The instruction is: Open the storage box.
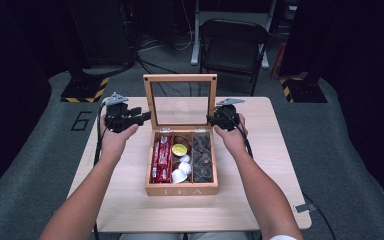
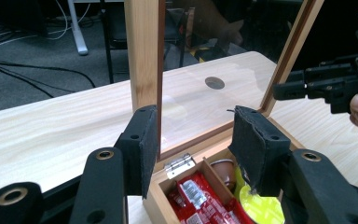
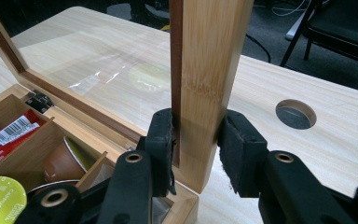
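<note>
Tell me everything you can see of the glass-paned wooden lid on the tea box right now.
The glass-paned wooden lid stands upright, open, hinged by small metal hinges to the wooden tea box. Its light frame has a darker inner edge around clear glass. The right gripper clamps one side rail; the left gripper straddles the other rail, one pad against it.

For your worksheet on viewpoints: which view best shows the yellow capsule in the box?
The high view: the yellow capsule sits whole in the tea box's middle compartment. Both gripper views crop it at their bottom edges.
</note>
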The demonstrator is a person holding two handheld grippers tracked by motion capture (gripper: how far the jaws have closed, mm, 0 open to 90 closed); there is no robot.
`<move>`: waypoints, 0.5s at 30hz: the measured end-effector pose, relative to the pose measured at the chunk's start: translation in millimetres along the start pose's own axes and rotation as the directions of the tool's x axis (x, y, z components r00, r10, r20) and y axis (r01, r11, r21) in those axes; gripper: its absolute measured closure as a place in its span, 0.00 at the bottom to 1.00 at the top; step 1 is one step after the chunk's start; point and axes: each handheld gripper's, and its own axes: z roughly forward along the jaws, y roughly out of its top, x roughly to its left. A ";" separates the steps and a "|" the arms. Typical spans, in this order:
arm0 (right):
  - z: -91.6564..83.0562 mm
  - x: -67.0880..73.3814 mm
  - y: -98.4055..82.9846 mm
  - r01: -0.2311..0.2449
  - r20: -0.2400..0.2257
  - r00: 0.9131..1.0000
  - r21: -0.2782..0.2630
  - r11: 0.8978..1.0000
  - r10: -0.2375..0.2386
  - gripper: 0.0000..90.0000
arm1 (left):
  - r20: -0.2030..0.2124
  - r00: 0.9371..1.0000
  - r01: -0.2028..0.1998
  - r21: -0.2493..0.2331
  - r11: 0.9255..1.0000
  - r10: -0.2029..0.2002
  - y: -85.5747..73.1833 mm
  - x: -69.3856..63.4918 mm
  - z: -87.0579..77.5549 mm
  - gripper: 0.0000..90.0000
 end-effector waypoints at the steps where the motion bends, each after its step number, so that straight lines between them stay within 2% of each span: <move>1: 0.1 0.3 0.1 -0.007 0.001 1.000 0.002 1.000 0.007 0.72 | -0.004 1.000 -0.002 0.001 1.000 0.002 -1.9 -0.4 -0.9 0.56; 3: 0.7 -0.5 0.4 -0.001 0.003 1.000 0.003 1.000 0.001 0.72 | -0.008 1.000 -0.004 -0.001 1.000 0.004 -4.9 -1.2 -3.3 0.56; 9: 3.5 -2.1 1.2 -0.031 -0.001 1.000 0.004 0.999 0.031 0.72 | -0.006 1.000 0.000 -0.003 1.000 0.000 -10.9 -6.2 -10.0 0.56; 15: 6.2 -5.1 2.4 -0.039 -0.003 0.999 0.008 0.999 0.039 0.72 | 0.012 1.000 0.029 -0.018 0.999 -0.029 -18.2 -10.1 -14.6 0.56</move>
